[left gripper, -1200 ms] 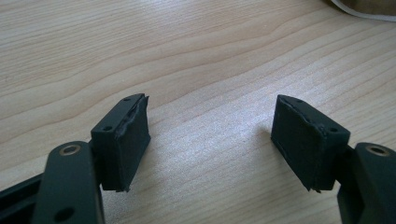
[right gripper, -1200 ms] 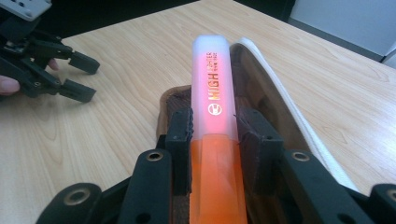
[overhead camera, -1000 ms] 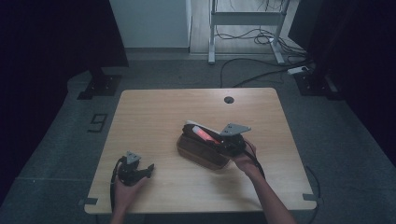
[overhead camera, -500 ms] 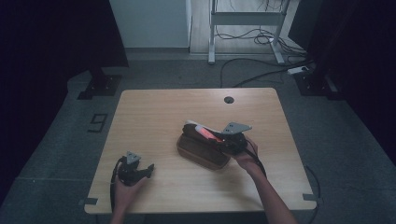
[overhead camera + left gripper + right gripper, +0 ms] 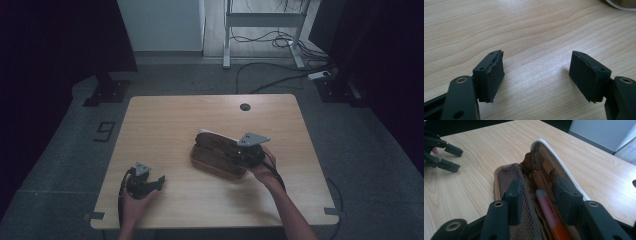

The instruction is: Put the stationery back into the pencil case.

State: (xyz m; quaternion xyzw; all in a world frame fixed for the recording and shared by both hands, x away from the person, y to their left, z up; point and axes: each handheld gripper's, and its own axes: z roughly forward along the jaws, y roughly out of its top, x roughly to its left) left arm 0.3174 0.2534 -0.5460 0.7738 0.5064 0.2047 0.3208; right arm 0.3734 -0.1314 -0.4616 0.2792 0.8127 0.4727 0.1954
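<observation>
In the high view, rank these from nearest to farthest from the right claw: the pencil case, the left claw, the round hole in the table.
1. The pencil case: directly at the right claw, which reaches into it.
2. The round hole in the table: beyond the claw, near the far edge.
3. The left claw: across the table toward the near left corner.

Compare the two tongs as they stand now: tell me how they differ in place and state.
The left tongs rest near the table's front left, over bare wood, while the right tongs sit at the brown pencil case. The left tongs' jaws gape wide with nothing between them; the right tongs' jaws stand open on either side of an orange highlighter lying in the case. Both are black, hand-held and open.
</observation>
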